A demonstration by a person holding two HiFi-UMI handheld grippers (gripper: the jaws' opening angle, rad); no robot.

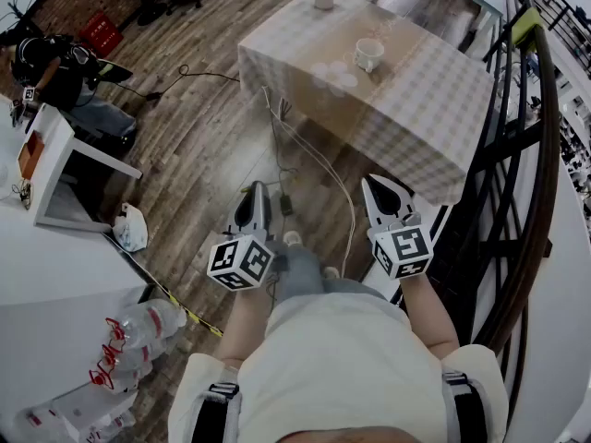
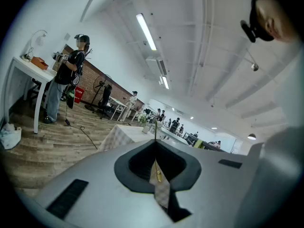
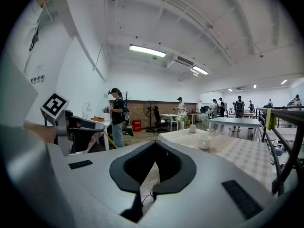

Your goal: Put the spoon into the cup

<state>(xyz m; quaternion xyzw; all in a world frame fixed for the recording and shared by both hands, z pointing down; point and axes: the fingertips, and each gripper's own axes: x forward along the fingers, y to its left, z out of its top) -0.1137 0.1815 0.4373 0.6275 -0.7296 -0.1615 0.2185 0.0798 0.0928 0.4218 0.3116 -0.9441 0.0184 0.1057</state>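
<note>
Currently standing well back from the beige-and-white checked cloth tabletop; task not yet under way.

Position: the white ceramic cup with a handle stands upright near the middle of the tabletop, well apart from both grippers. I cannot make out the spoon in any view; it is too small to find.

Jaws: on the left gripper the jaws are closed. Its own view shows a thin yellowish sliver in the slot behind the tips, which I cannot identify. On the right gripper the jaws are closed tip to tip, with nothing between them.

Risks (judgement):
- Thin pale cables trail over the wooden plank floor between the person and the tabletop. A foot could catch one on the approach.
- The dark metal railing runs close on the right. The right arm could knock it.
- Both pairs of jaws are shut. Reaching the spoon like this would shove it across the cloth rather than take it.
- The cup looks light. A spoon lowered off-centre could clip the rim and tip it, or ruck the loose cloth.

Writing: none is legible.
- The red plastic crate carries white print too small to read.
- The clear plastic bottles with red labels are unreadable.
- The gripper cubes show only black-and-white square markers, no letters.
</note>
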